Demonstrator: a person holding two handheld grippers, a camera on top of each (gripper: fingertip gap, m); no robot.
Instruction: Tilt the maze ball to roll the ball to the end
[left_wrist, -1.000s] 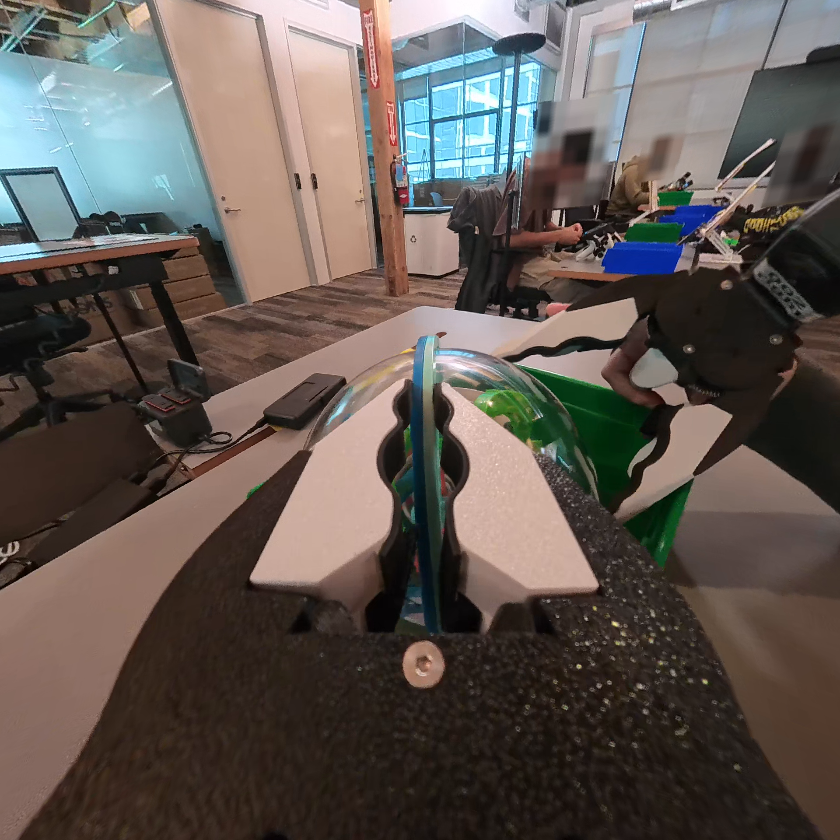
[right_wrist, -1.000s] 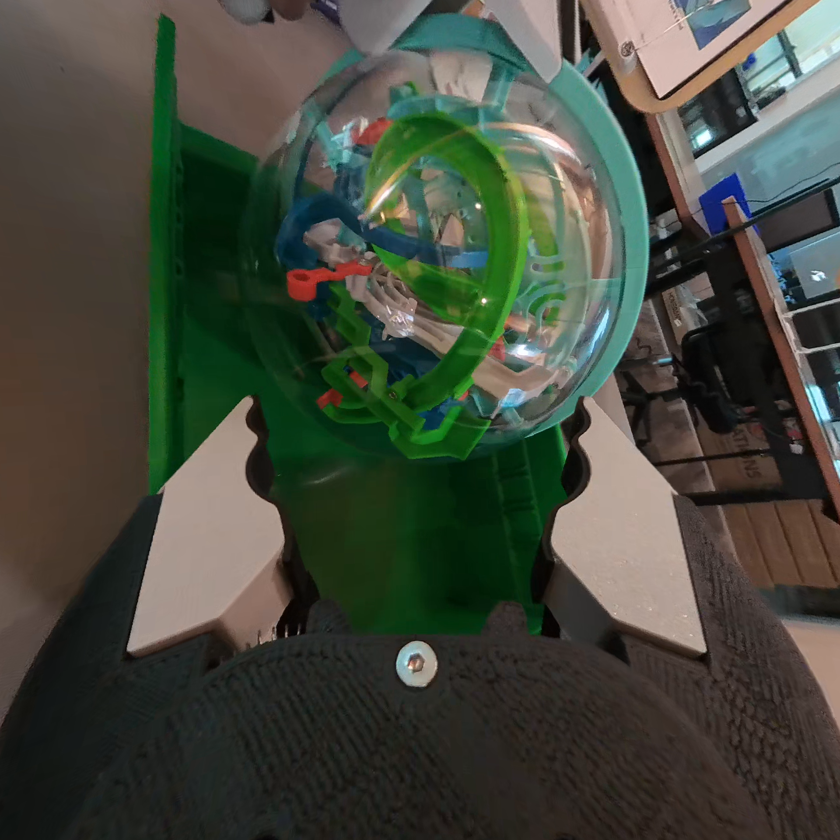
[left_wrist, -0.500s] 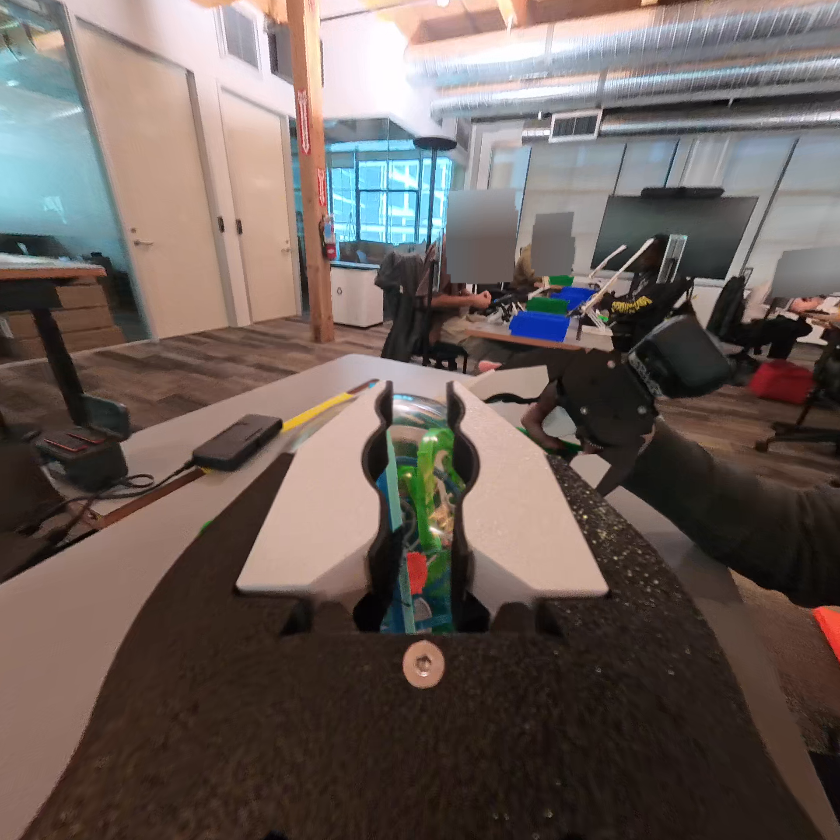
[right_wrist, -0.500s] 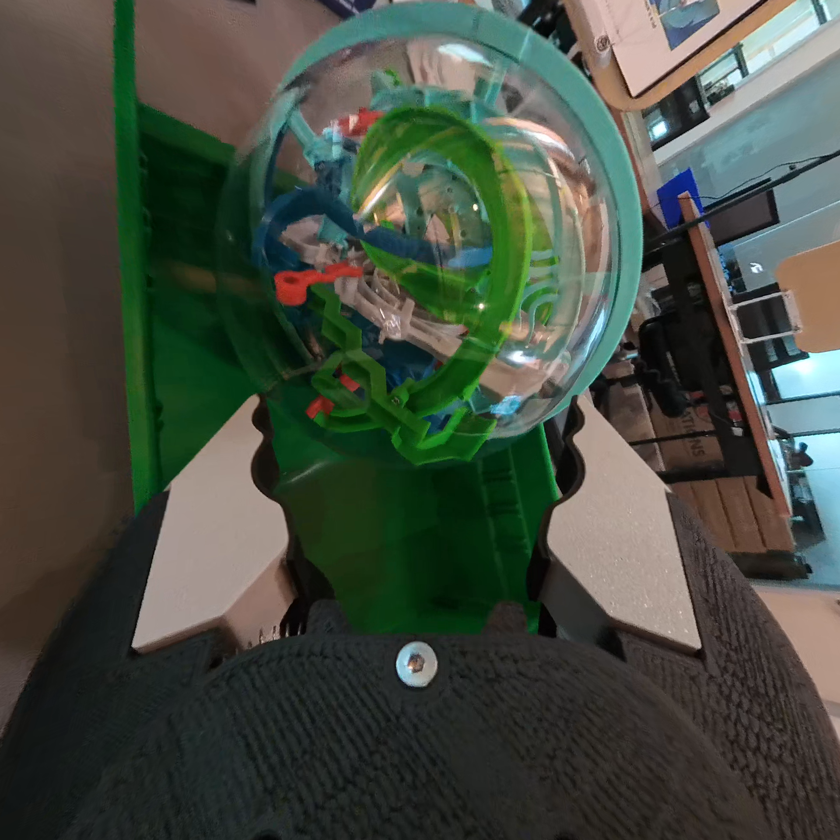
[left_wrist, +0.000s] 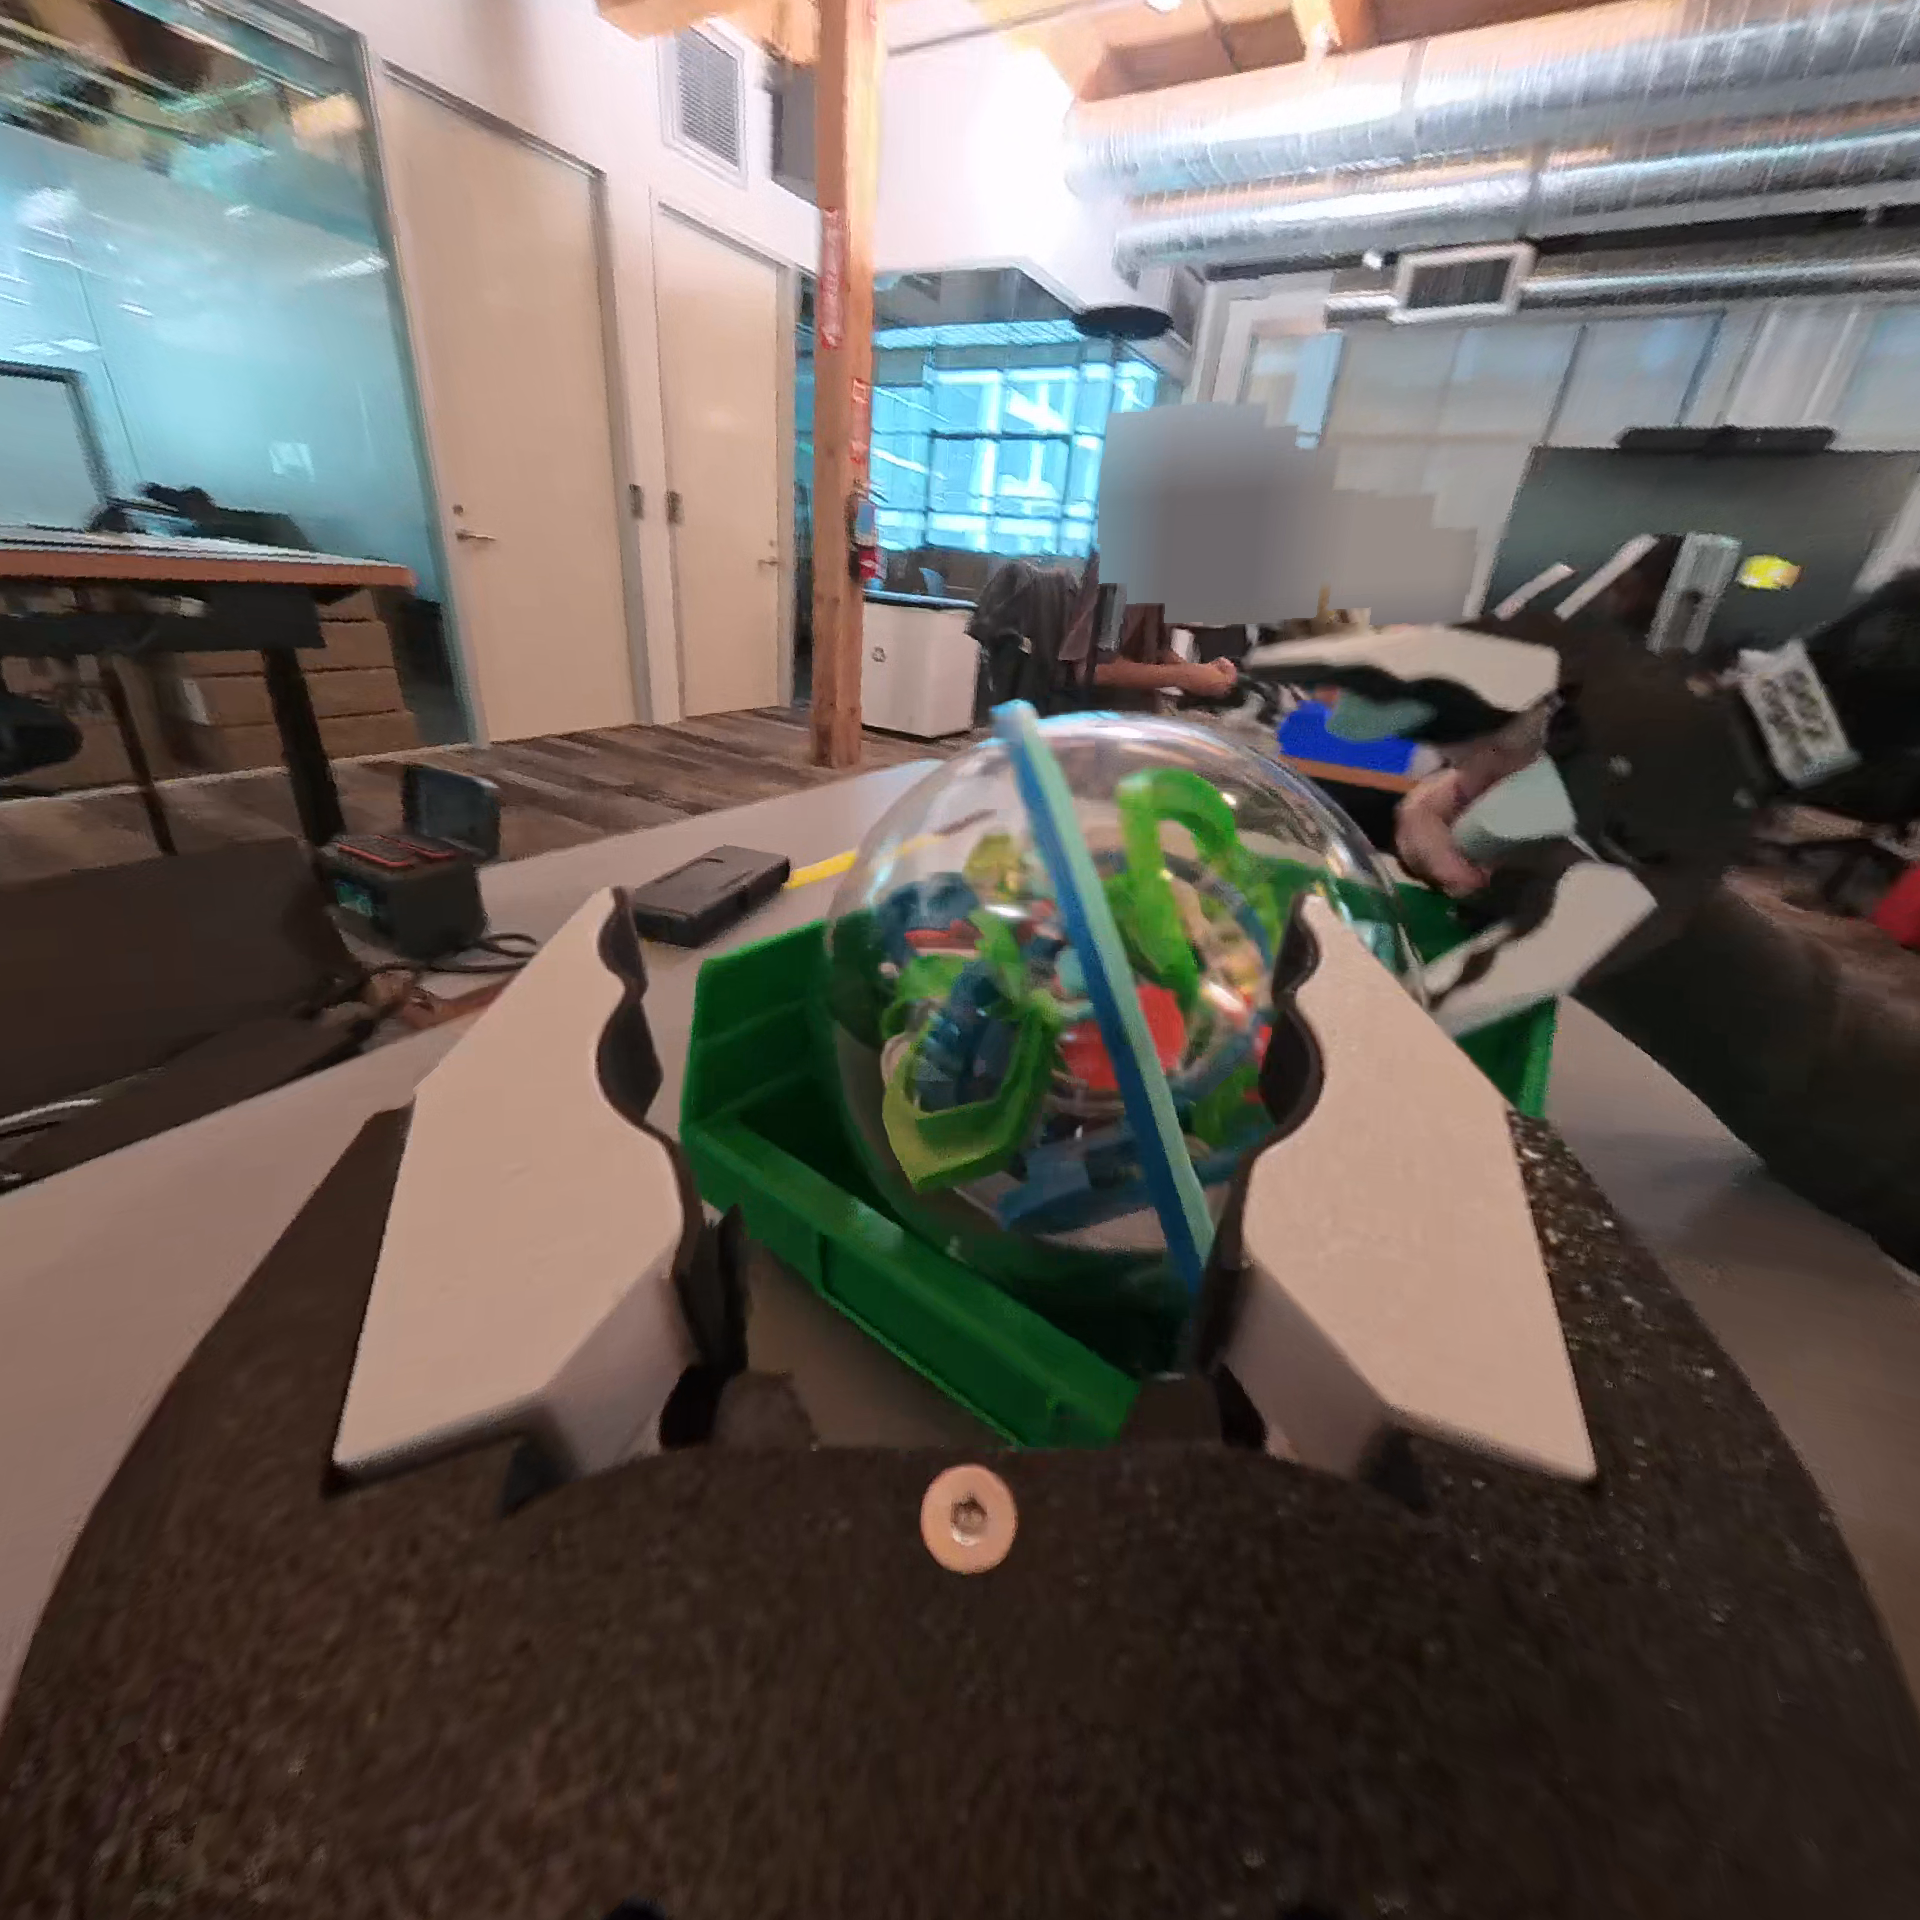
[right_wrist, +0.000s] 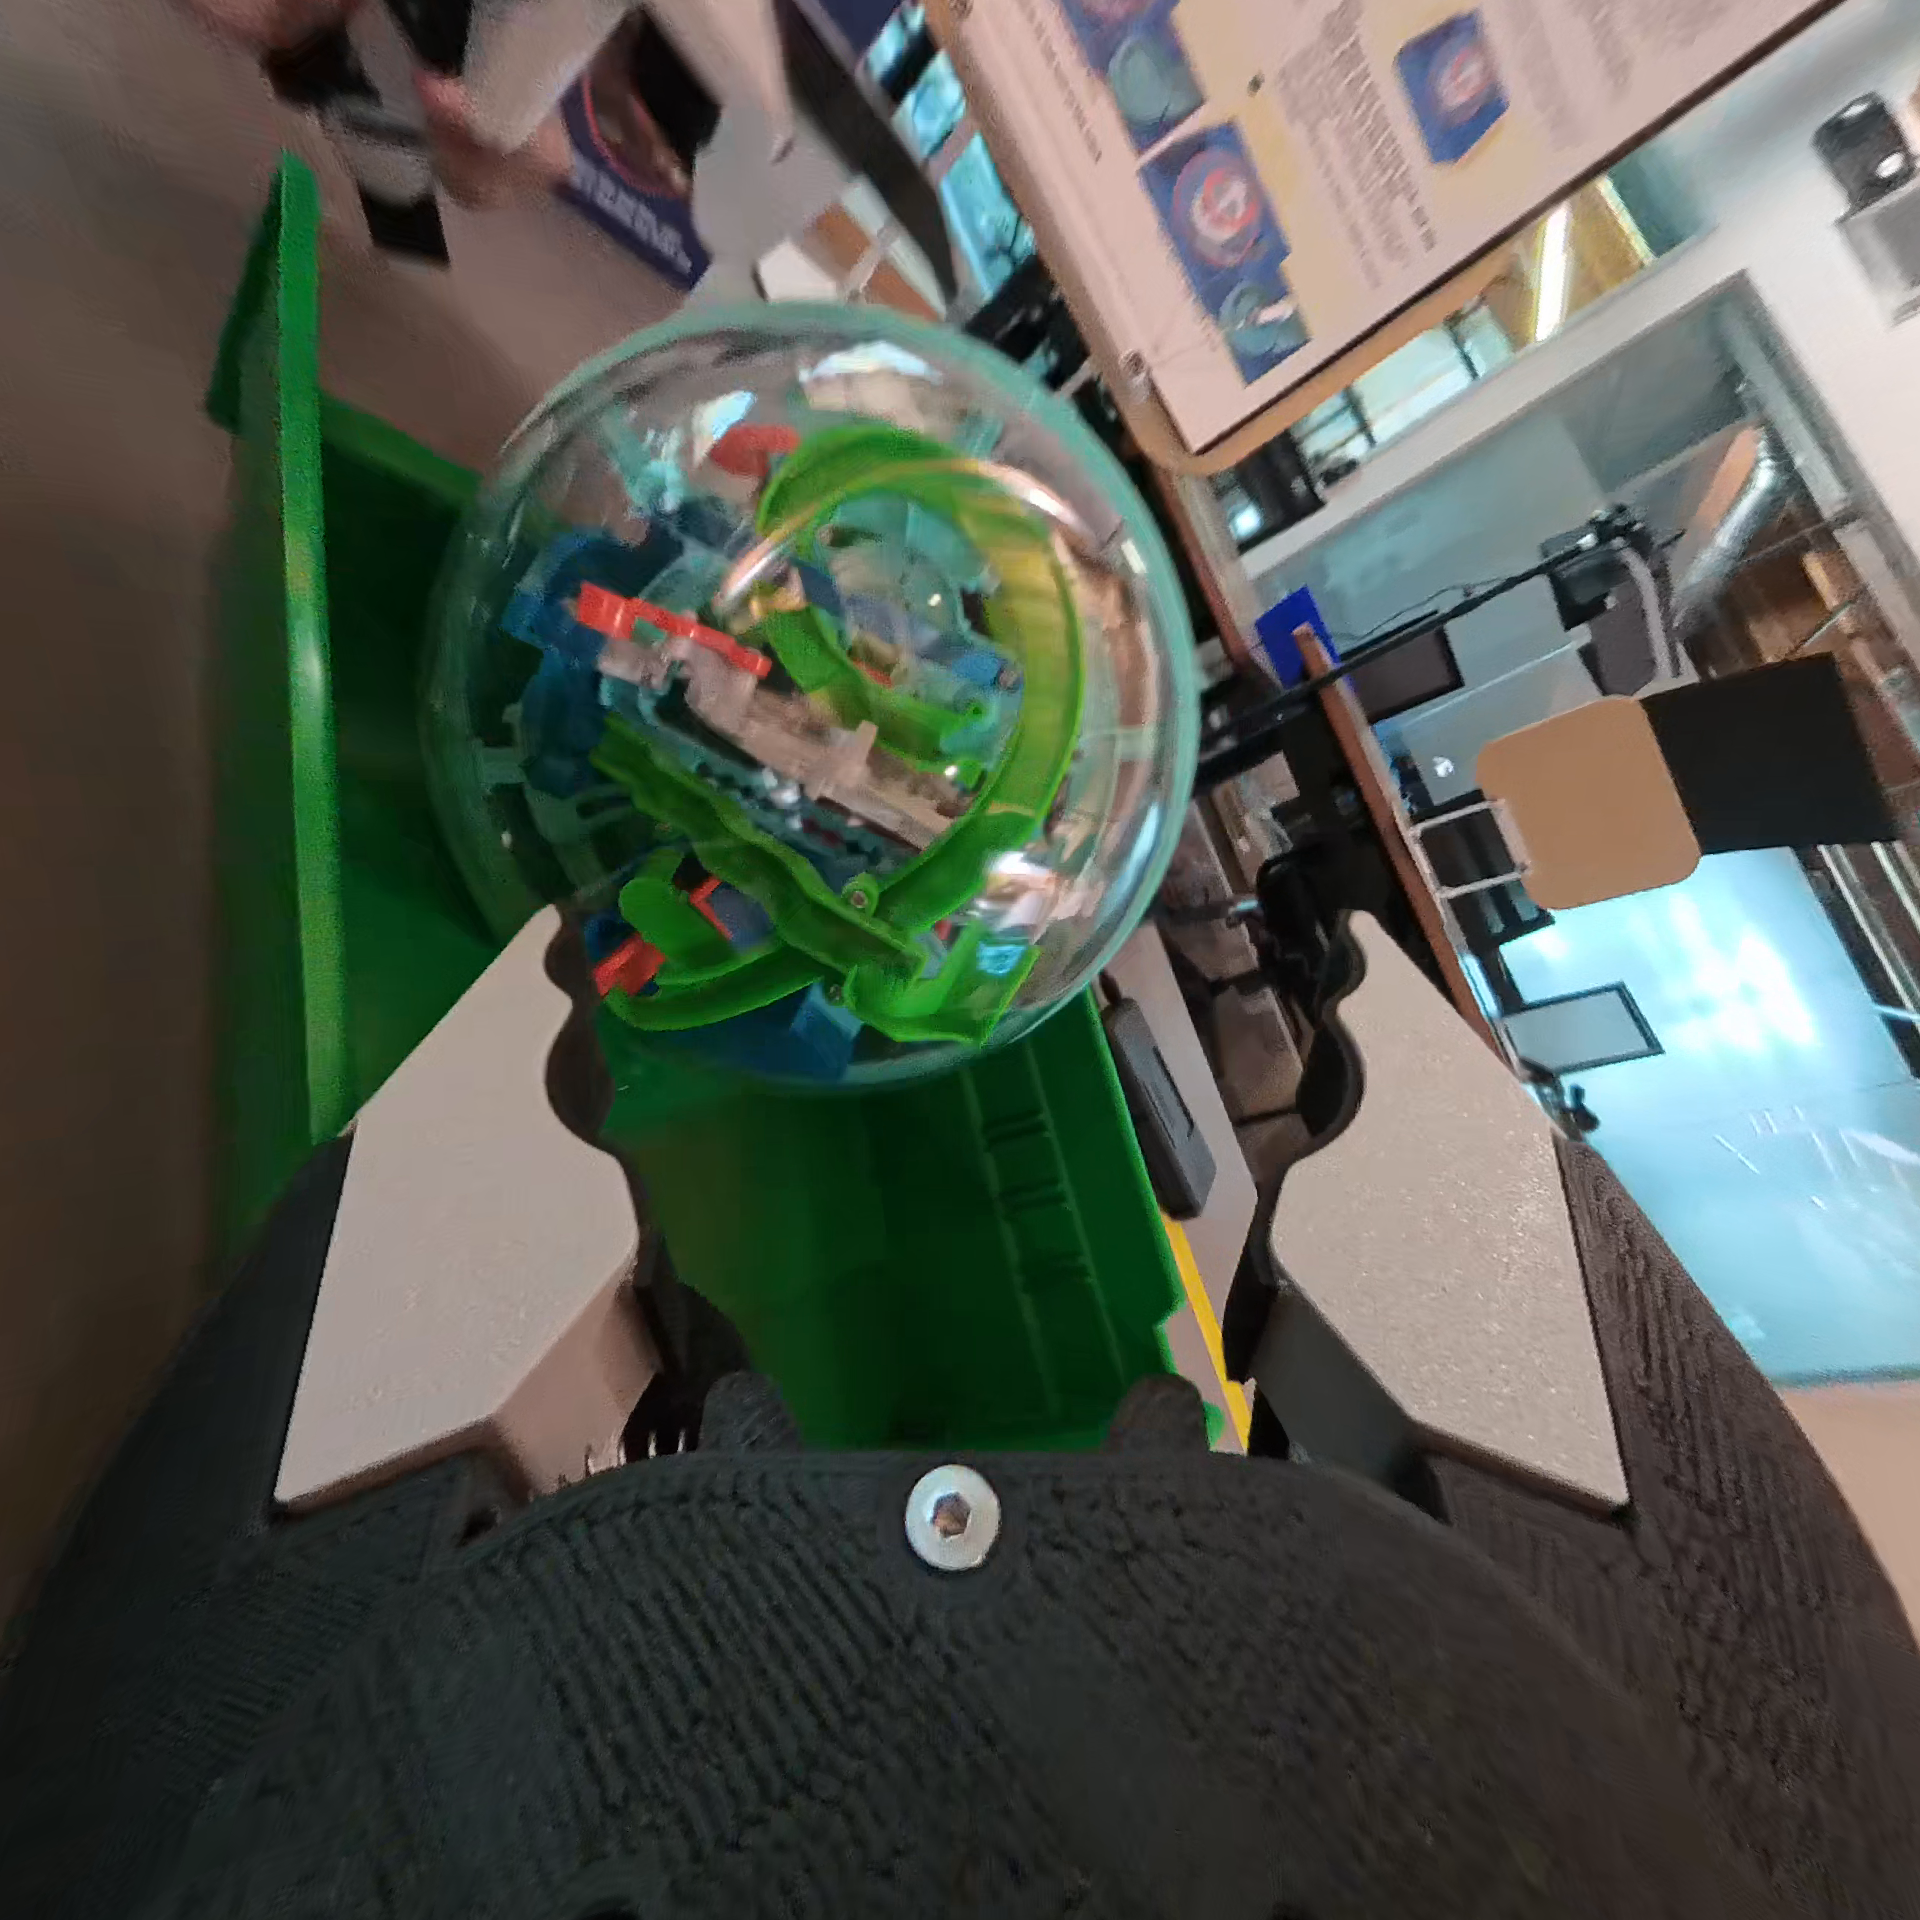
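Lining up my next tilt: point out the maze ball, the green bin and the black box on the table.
maze ball (left_wrist: 1091, 966), left wrist view, clear shell.
green bin (left_wrist: 758, 1039), left wrist view, left wall.
black box (left_wrist: 712, 891), left wrist view, top face.

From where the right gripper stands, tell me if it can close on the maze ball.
Probably yes: the right gripper is open wide, the maze ball sits just ahead in the green bin, and nothing stands between them.

1. We hold our left gripper (left_wrist: 956, 1039) level, its two white fingers (left_wrist: 520, 1174) spread wide, with nothing pressed between them.
2. Our right gripper (right_wrist: 935, 1039) is rolled onto its side, fingers (right_wrist: 1434, 1226) wide apart too.
3. Seen from the left wrist, our right hand (left_wrist: 1439, 831) wraps its handle.
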